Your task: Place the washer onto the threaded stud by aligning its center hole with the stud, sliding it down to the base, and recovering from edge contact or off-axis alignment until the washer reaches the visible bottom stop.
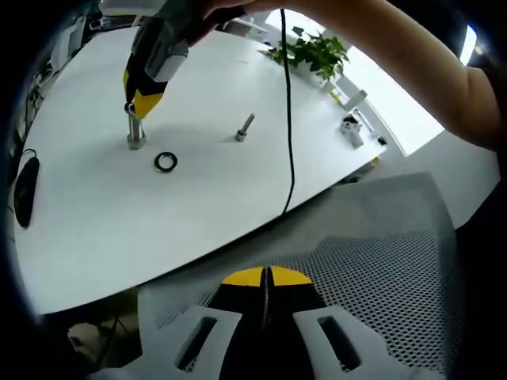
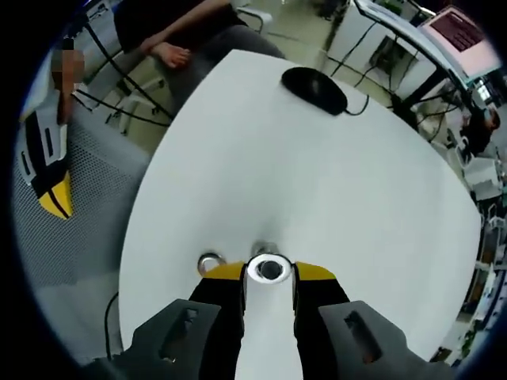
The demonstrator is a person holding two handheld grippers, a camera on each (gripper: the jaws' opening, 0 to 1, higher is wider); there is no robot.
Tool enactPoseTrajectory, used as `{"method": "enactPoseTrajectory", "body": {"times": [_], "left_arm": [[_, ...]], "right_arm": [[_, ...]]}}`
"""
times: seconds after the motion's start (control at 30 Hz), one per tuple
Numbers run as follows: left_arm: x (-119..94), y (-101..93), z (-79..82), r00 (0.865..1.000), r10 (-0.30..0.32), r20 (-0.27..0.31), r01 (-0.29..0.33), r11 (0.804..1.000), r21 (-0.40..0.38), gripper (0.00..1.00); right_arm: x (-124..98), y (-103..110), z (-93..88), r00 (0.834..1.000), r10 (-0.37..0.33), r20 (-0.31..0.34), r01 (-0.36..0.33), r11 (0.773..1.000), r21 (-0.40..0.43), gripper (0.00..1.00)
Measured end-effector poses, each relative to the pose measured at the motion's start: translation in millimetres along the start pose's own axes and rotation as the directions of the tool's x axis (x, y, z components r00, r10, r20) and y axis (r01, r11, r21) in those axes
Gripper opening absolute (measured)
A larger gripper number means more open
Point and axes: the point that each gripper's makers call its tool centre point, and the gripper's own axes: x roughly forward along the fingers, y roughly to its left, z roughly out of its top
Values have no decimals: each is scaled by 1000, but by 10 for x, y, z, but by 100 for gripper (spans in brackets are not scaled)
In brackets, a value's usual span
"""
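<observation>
On the white counter (image 1: 206, 206) we count two studs (image 1: 135, 133) (image 1: 244, 128) and one black ring (image 1: 165, 162) lying between them. Our right tool (image 2: 269, 273) pinches one washer (image 2: 268, 269) directly above the nearer stud; our left tool (image 1: 267, 277) is pressed together, holding nothing, off the counter.

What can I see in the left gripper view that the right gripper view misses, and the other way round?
Left gripper view adds: a black ring lying flat, a loose bolt and a leafy plant. Right gripper view adds: a silvery washer pinched between the jaws of the right gripper, and a pink screen. Both share: the white table, a black mouse and a mesh chair.
</observation>
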Motion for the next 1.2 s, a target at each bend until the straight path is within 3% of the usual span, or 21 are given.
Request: {"method": "enactPoseTrajectory", "body": {"times": [0.2, 0.5, 0.57, 0.6, 0.63, 0.67, 0.7, 0.73, 0.77, 0.83, 0.9, 1.0, 1.2], "left_arm": [[0, 1, -2, 1000, 0, 1, 0, 1000, -1, 0], [-2, 1, 3, 1000, -1, 5, 1, 1000, -3, 0], [-2, 2, 2, 1000, 0, 4, 0, 1000, -4, 0], [-2, 2, 2, 1000, 0, 4, 0, 1000, -4, 0], [-2, 2, 0, 1000, -1, 3, 1, 1000, -5, 0], [-3, 3, 1, 1000, -1, 3, 1, 1000, -5, 0], [-4, 4, 0, 1000, -1, 3, 1, 1000, -6, 0], [-4, 5, -2, 1000, -1, 2, 1, 1000, -7, 0], [-4, 5, -3, 1000, -1, 2, 1, 1000, -7, 0], [-4, 6, -1, 1000, 0, 4, 0, 1000, -8, 0], [-3, 8, -2, 1000, 0, 3, 0, 1000, -9, 0], [0, 10, -6, 1000, 1, 0, -1, 1000, -9, 0], [0, 7, -9, 1000, -1, -4, 1, 1000, -9, 0]], "right_arm": [[59, -3, 2, 998, 26, -61, -28, 999, -43, 22], [222, 18, -32, 995, 55, -87, -60, 997, -58, 22], [254, 27, -9, 996, 59, -73, -62, 997, -51, 21], [265, 35, 44, 997, 63, -42, -64, 997, -37, 9], [278, 43, 209, 996, 82, 42, -80, 995, -51, 1], [278, -17, 178, 998, 58, 9, -58, 998, -18, 2], [283, -93, 6, 995, 7, -99, -14, 997, -75, 2], [300, -100, -45, 992, 1, -126, -17, 992, -127, 2], [334, 2, 61, 998, 54, -36, -56, 997, -56, 2], [294, -13, 139, 997, 67, 47, -71, 994, 83, 2], [256, -26, 43, 998, 62, 26, -63, 997, 38, 2], [251, -35, -44, 998, 60, 17, -60, 997, 42, 2], [99, -23, -40, 997, 35, 63, -40, 996, 75, 2]]}}
